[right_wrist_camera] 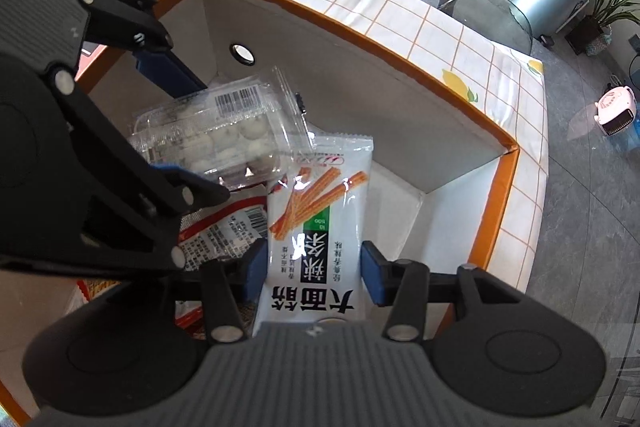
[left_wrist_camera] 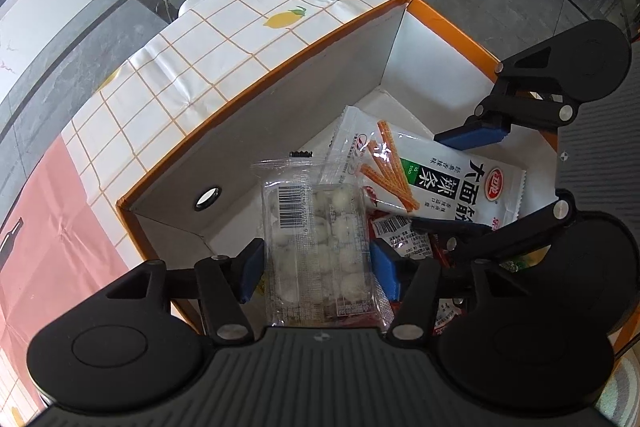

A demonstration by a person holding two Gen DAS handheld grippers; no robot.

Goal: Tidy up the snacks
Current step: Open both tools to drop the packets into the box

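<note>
Left hand-held gripper (left_wrist_camera: 316, 267) loosely flanking clear snack tray (left_wrist_camera: 316, 239), right hand-held gripper (right_wrist_camera: 314, 273) grasping white snack packet (right_wrist_camera: 316, 227), over orange box (left_wrist_camera: 256, 83).

so the table (left_wrist_camera: 240, 39) has a white grid tablecloth with lemons on it, plus a pink cloth (left_wrist_camera: 52, 211) section over at 9 o'clock in the left wrist view. The orange-edged box (left_wrist_camera: 256, 87) sits right on it, toward 3 o'clock.

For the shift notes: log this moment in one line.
left gripper: astride clear pack | right gripper: astride white bag | both over box
</note>
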